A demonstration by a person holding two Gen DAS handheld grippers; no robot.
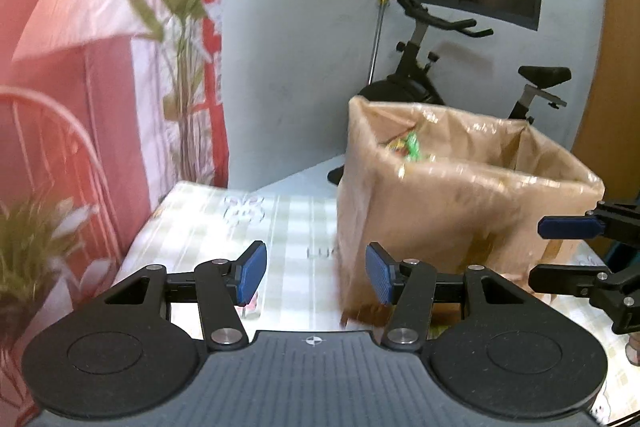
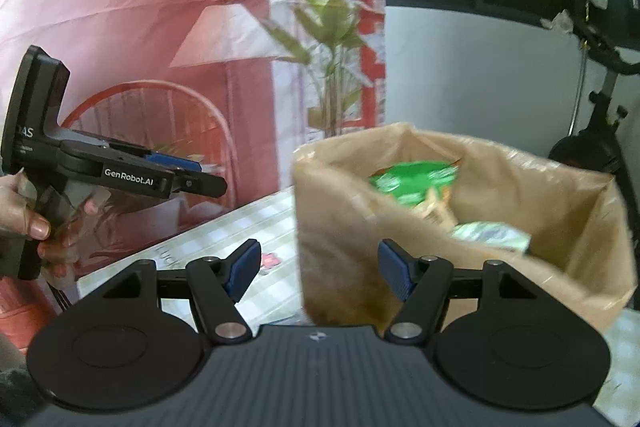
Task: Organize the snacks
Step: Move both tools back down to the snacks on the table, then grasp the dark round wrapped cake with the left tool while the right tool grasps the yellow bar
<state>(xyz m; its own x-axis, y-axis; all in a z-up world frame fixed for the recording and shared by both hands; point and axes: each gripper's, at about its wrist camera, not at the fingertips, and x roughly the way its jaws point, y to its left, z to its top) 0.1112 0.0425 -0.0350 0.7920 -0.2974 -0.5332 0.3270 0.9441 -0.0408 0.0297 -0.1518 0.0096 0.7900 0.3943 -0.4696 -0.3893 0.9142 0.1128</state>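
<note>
Tall brown paper bag [image 1: 460, 203] lined with clear plastic stands upright on the bench [image 1: 280, 219], which carries a pale green-and-white checked cloth. Bag mouth open. Snack packets [image 2: 416, 183] sit inside: green wrapper uppermost, a tan one beneath it, a pale green-white one [image 2: 492, 233] nearer the front wall. Print on them too blurred to read.

Left tool [image 1: 316, 273]: blue-padded fingers spread, nothing between the pads. It hangs over the bench just beside the bag's left front corner; contact with the bag cannot be told.

Right tool [image 2: 320, 269]: fingers likewise spread and empty, pointing at the bag's front left edge, slightly down. In the left wrist view it shows at the right border [image 1: 568, 251], close to the bag's right side.

A hand [image 2: 36, 223] grips the left tool's handle, seen at the far left of the right wrist view.

Behind: black exercise bike [image 1: 432, 67] against a white wall, a printed pink backdrop [image 1: 72, 27] with leafy plant motif to the left.
</note>
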